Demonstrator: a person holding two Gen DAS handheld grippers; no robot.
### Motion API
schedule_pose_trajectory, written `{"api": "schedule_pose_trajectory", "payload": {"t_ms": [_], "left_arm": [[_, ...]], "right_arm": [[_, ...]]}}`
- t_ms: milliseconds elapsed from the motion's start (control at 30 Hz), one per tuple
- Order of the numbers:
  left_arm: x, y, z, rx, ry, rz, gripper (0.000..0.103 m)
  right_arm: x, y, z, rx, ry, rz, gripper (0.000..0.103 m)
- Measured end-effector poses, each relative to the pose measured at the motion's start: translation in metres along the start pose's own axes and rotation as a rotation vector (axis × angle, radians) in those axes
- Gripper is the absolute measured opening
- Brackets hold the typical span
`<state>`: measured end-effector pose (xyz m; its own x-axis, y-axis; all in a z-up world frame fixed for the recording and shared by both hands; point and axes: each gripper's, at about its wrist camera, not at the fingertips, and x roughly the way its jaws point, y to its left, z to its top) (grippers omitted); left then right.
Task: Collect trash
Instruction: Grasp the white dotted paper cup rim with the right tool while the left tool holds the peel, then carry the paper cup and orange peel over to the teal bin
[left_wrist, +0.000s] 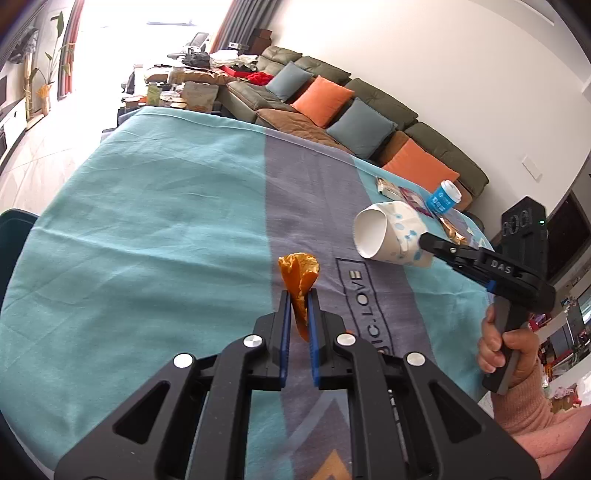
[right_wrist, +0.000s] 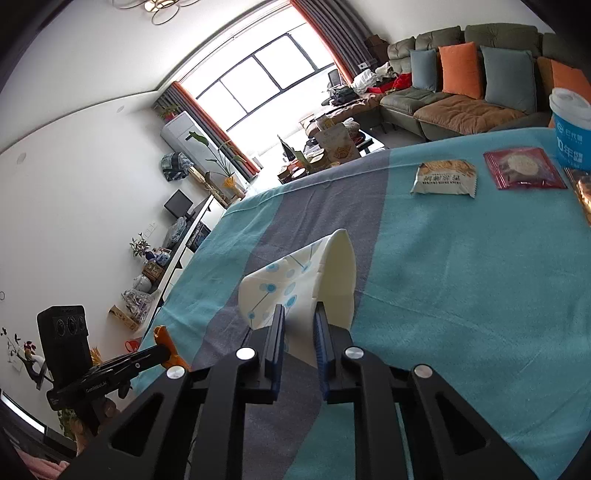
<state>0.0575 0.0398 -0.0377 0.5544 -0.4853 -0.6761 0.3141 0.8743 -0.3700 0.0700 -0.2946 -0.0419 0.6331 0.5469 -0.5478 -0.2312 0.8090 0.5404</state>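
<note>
Over the teal-and-grey cloth (left_wrist: 147, 221), the left gripper (left_wrist: 298, 314) is clamped on an orange peel (left_wrist: 300, 275) held upright above it, while the right gripper (right_wrist: 298, 325) pinches the flattened base of a paper cup (right_wrist: 306, 273), near the wrappers (right_wrist: 445, 179).
</note>
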Motion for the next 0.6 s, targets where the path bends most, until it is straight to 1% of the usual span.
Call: {"api": "schedule_pose_trajectory", "payload": {"t_ms": [200, 333, 600], "left_arm": [[-0.011, 0.009, -0.004, -0.02, -0.017, 0.019, 0.009], [-0.021, 0.016, -0.006, -0.033, -0.035, 0.037, 0.009], [-0.045, 0.028, -0.008, -0.058, -0.077, 0.087, 0.009]], "right_arm": [[-0.002, 0.029, 0.003, -0.093, -0.019, -0.015, 0.003], [-0.002, 0.046, 0.006, -0.138, -0.028, -0.008, 0.002], [0.007, 0.084, 0.006, -0.226, -0.018, 0.047, 0.002]]}}
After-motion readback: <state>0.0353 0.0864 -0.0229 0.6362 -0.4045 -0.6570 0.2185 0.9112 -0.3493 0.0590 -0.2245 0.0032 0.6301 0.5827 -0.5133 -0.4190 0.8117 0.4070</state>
